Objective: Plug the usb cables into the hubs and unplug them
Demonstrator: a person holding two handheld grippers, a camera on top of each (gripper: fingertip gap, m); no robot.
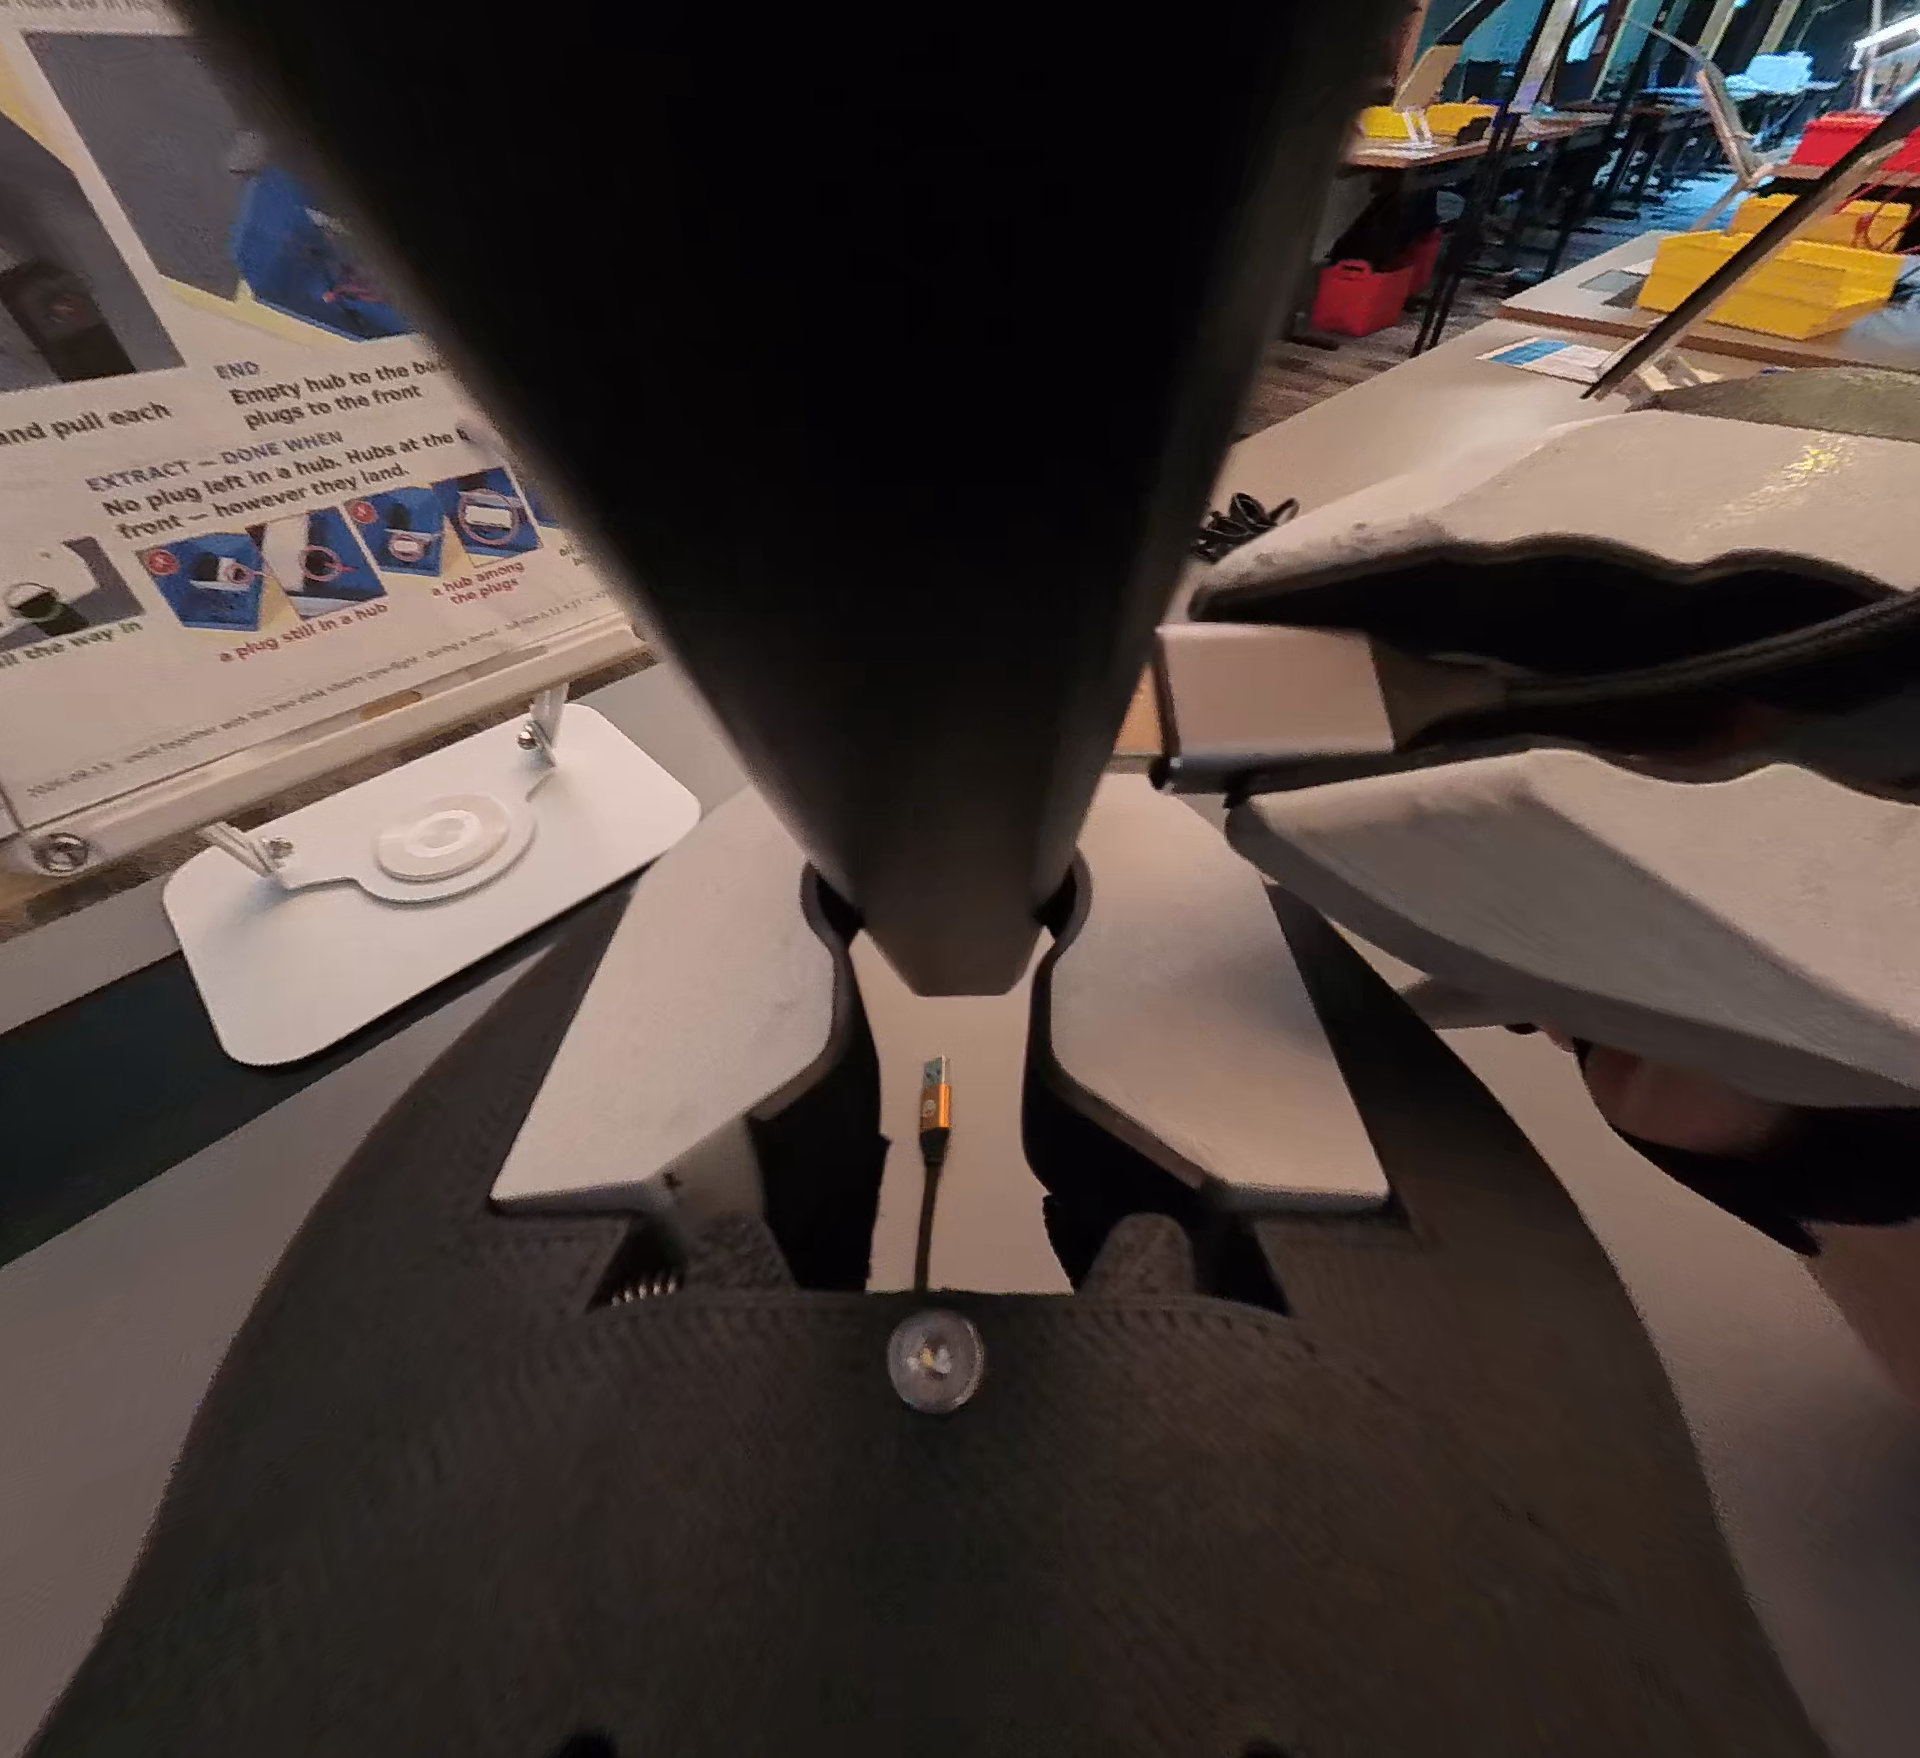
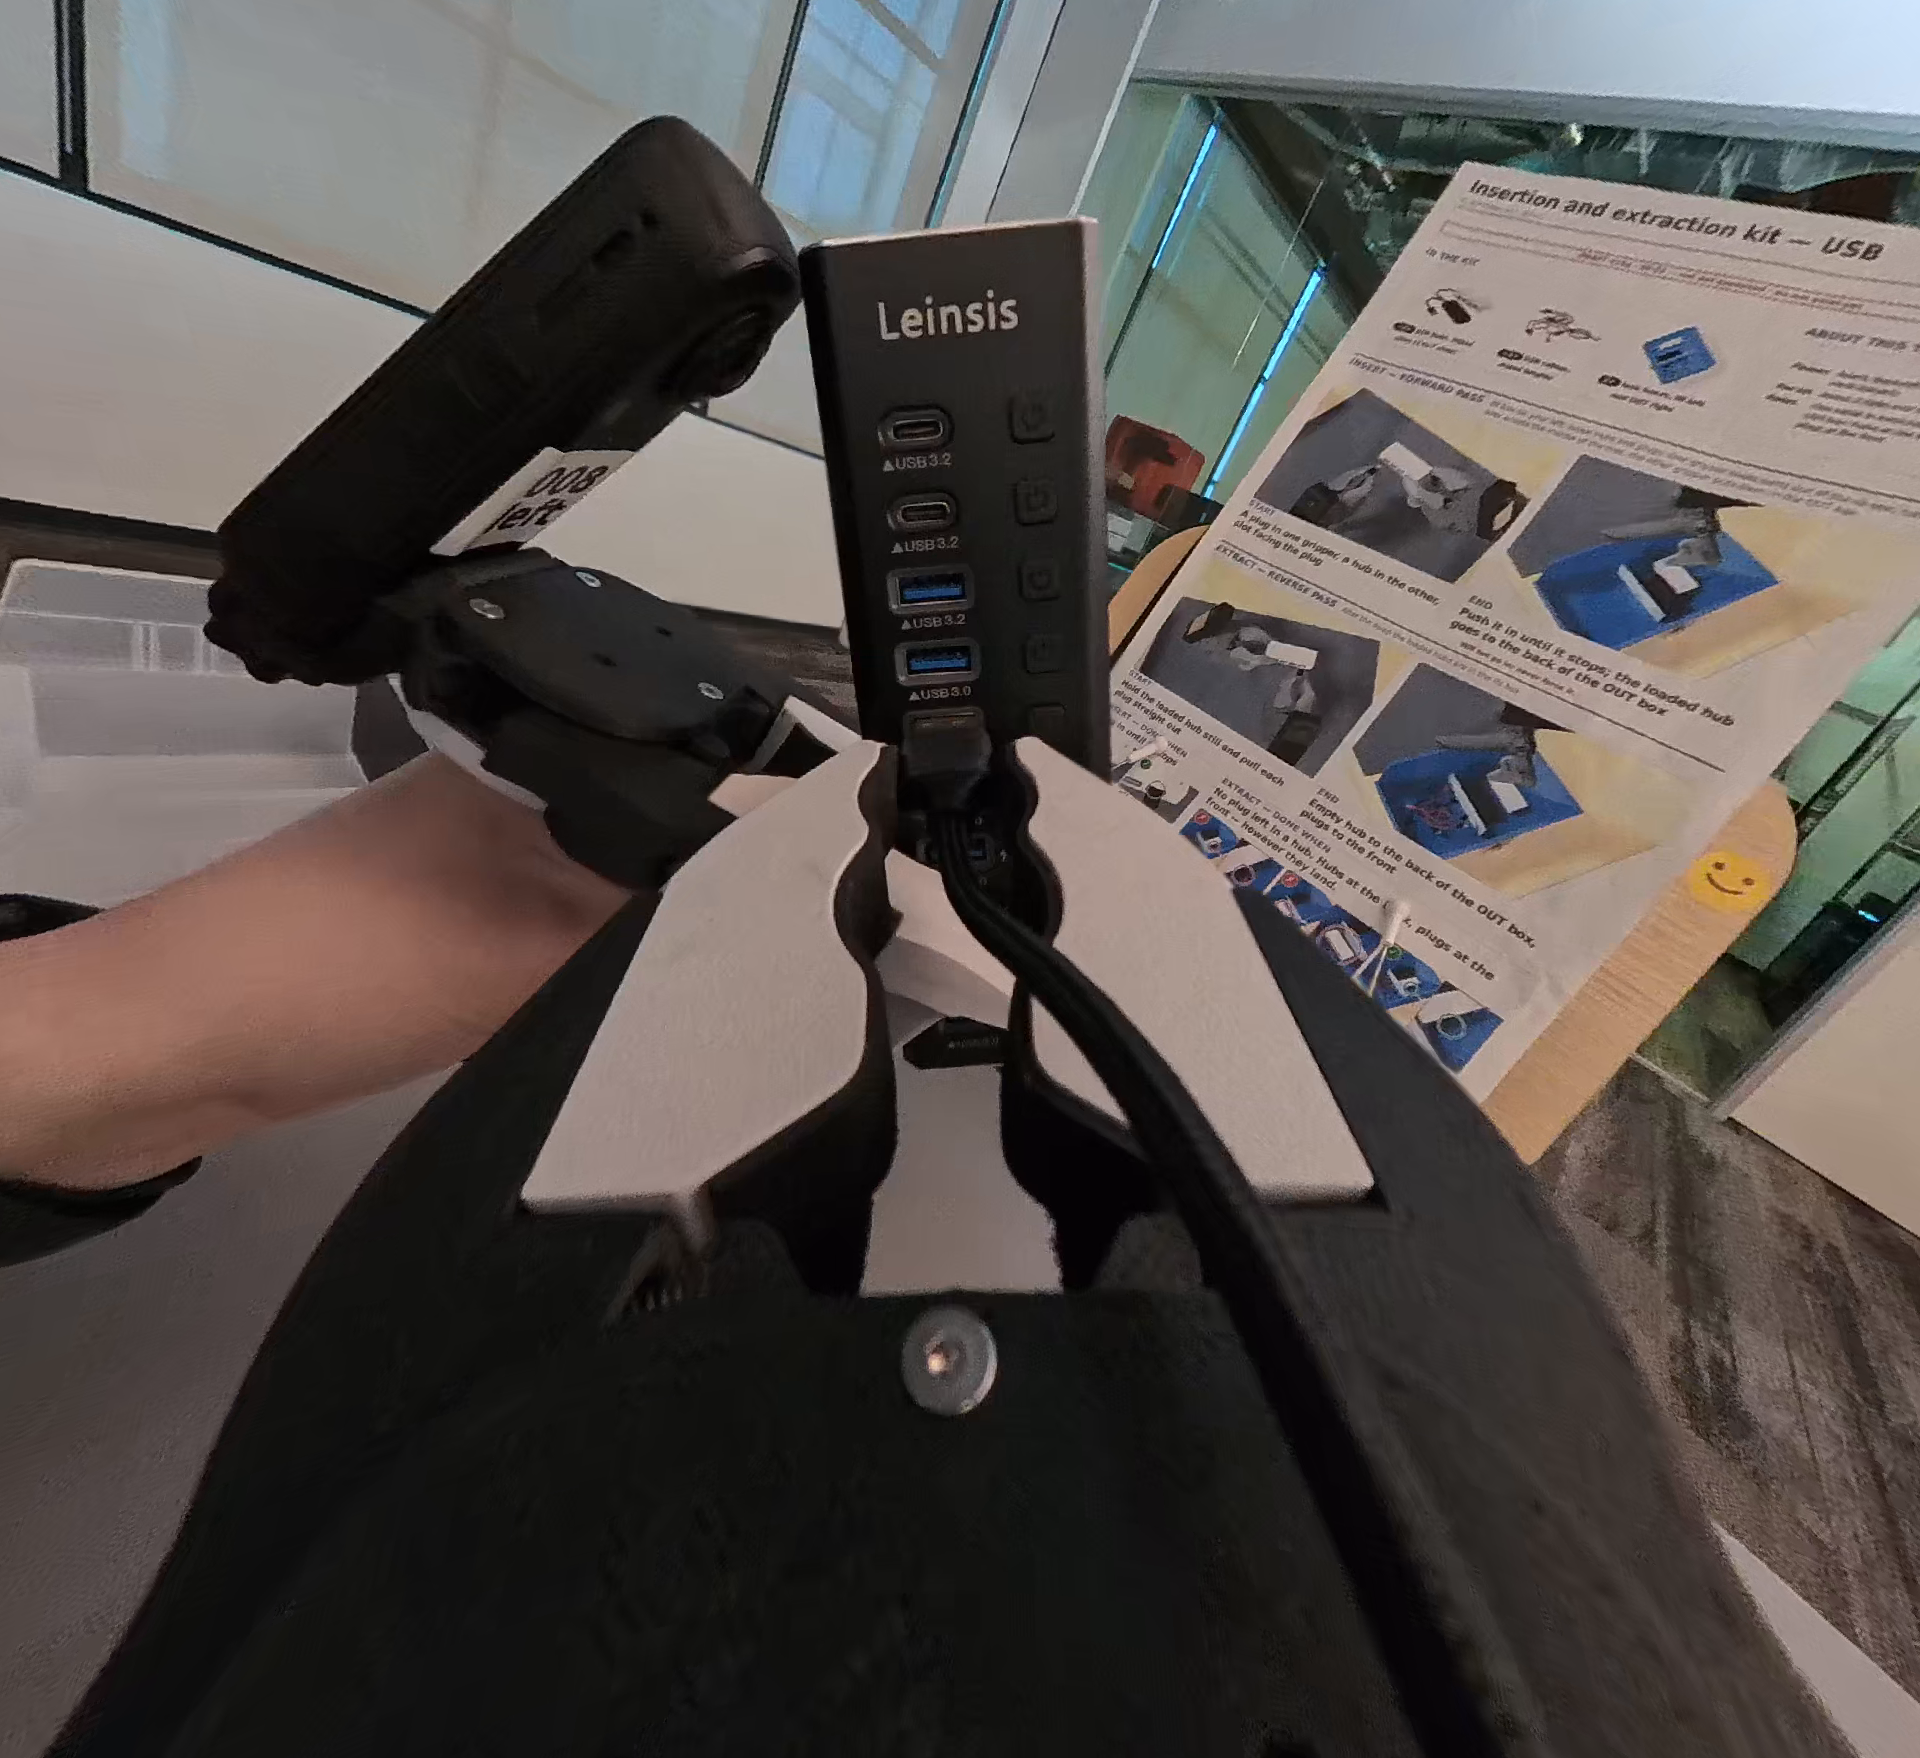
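My left gripper (image 1: 945, 929) is shut on the lower end of a black USB hub (image 1: 831, 306), held upright so it fills the left wrist view. The hub's port face shows in the right wrist view (image 2: 945, 461). My right gripper (image 2: 945, 773) is shut on a USB plug (image 2: 940, 742) with a dark cable (image 2: 1143, 1085), and it meets the hub at a low port. From the left wrist view the right gripper (image 1: 1216, 700) comes in from the right, and the plug (image 1: 1268, 700) looks silver, its metal tip against the hub. How deep it sits is hidden. An orange plug (image 1: 933, 1100) lies on the table below.
A printed instruction sheet (image 1: 260, 461) stands on a white base plate (image 1: 416, 877) to the left; it also shows in the right wrist view (image 2: 1507, 617). A person's forearm (image 2: 260, 929) holds the left gripper. Yellow bins (image 1: 1766, 285) sit on benches far right. A small black cable bundle (image 1: 1236, 519) lies on the table. Left tips to right tips: about 7 centimetres.
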